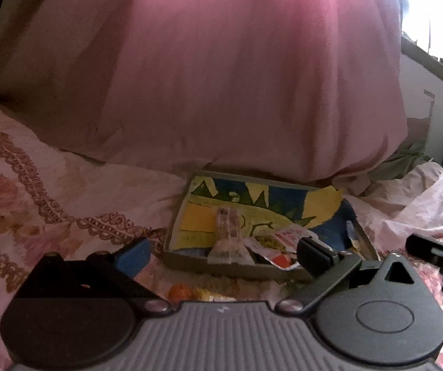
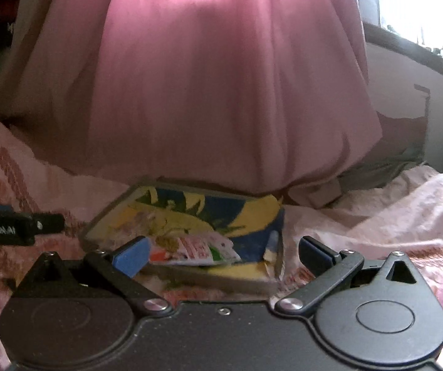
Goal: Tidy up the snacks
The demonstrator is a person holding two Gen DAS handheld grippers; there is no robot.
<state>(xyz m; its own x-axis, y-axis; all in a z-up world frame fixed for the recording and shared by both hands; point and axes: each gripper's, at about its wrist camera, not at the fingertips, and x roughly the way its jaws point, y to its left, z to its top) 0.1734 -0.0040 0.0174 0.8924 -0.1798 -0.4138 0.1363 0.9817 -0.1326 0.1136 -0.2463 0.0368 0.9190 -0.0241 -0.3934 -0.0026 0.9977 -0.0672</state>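
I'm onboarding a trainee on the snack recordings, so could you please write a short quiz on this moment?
1. True or false: the left tool grips a packet.
2. Where do the snack packets lie?
A. in the shallow box
B. on the pink curtain
C. in the right tool
3. Fill in: the box sits on a floral ____.

Key:
1. False; both tools stand open and empty.
2. A
3. bedspread
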